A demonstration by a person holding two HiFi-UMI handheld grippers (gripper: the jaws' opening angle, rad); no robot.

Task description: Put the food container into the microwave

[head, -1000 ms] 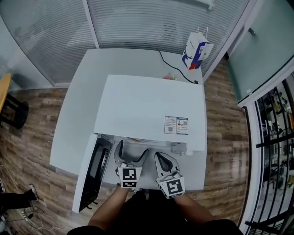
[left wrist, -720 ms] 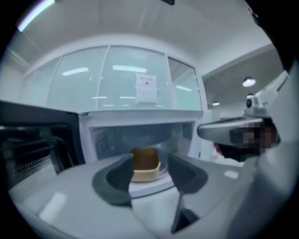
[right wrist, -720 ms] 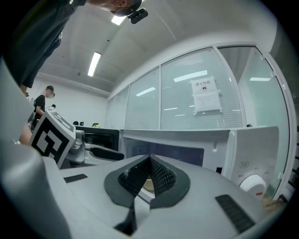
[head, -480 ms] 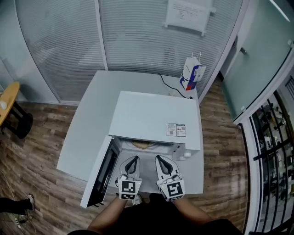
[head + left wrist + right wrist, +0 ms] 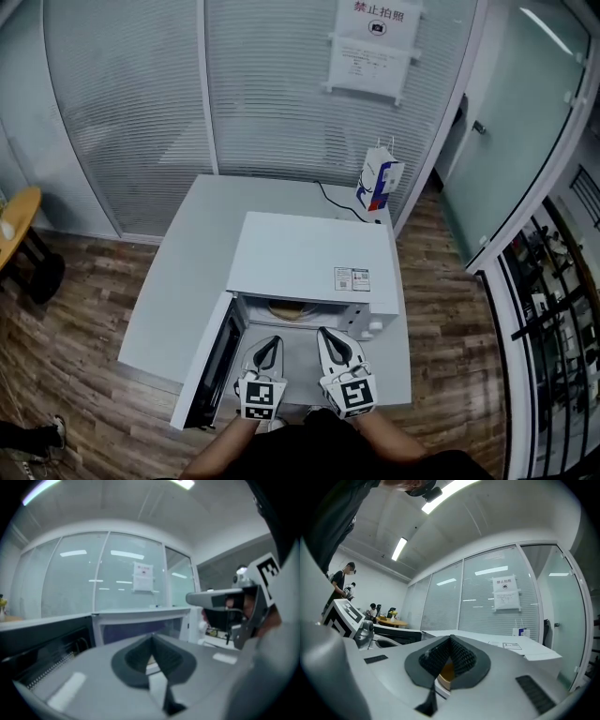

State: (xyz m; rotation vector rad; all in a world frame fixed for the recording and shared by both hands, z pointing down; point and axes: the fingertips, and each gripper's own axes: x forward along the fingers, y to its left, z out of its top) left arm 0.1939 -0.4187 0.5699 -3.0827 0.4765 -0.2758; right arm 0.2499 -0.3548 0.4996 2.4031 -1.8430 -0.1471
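Observation:
The white microwave (image 5: 309,258) stands on a white table (image 5: 183,281) with its door (image 5: 217,361) swung open to the left. Inside the cavity the food container (image 5: 286,309) shows as a pale round shape with tan contents. A sliver of it, orange-brown, also appears behind the right jaws (image 5: 446,672). Both grippers hover just in front of the opening, apart from the container. My left gripper (image 5: 272,343) (image 5: 152,638) is shut and empty. To its right, the right gripper (image 5: 324,334) (image 5: 450,640) has its jaws closed tip to tip with nothing between them.
A white and blue paper bag (image 5: 378,183) stands at the table's far right corner beside a black cable (image 5: 330,199). Glass walls with blinds and a posted notice (image 5: 373,42) rise behind. A yellow side table (image 5: 14,220) sits at far left. Wooden floor surrounds the table.
The left gripper's jaws, spread open at the cavity mouth a second ago, have closed. Both grippers drew back from the opening. The head view has pulled up and away.

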